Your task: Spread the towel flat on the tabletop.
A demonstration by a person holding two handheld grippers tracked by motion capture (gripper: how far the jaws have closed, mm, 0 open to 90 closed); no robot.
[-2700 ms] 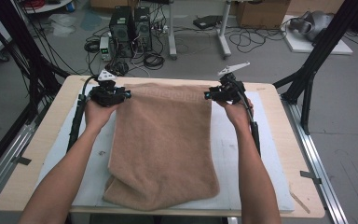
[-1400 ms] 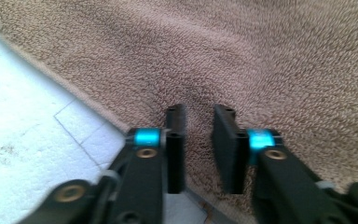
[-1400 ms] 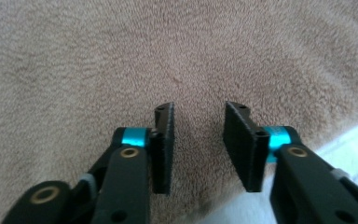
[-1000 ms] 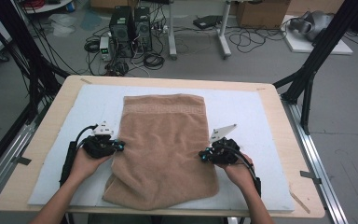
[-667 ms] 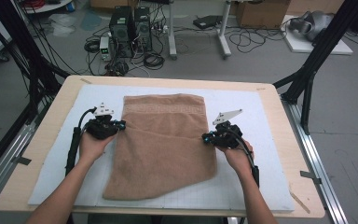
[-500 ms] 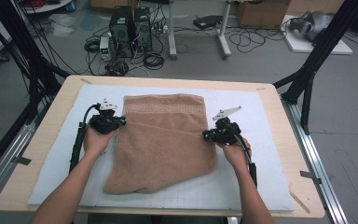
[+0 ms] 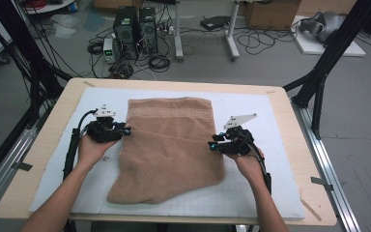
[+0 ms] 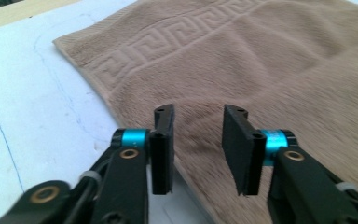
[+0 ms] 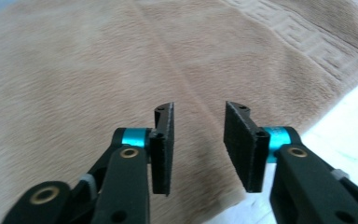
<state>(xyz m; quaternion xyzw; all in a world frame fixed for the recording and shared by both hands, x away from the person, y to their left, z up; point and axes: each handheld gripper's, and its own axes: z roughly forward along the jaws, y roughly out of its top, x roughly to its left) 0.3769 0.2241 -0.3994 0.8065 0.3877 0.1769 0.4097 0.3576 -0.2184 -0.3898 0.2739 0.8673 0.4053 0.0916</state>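
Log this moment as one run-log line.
left gripper: open, jaws just opening, nothing between | right gripper: same | towel: flat on mat

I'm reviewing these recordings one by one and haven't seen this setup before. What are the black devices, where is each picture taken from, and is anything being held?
A person sits at a table covered by a white mat, with a handheld two-jaw tool in each hand. The high view looks down from above: the left gripper and right gripper sit at opposite side edges of a folded brown towel. The other two pictures come from cameras riding on each gripper, looking along its black jaws. Both sets of jaws have just been opening and now stand apart above the towel, pressing on nothing, so nothing is held.
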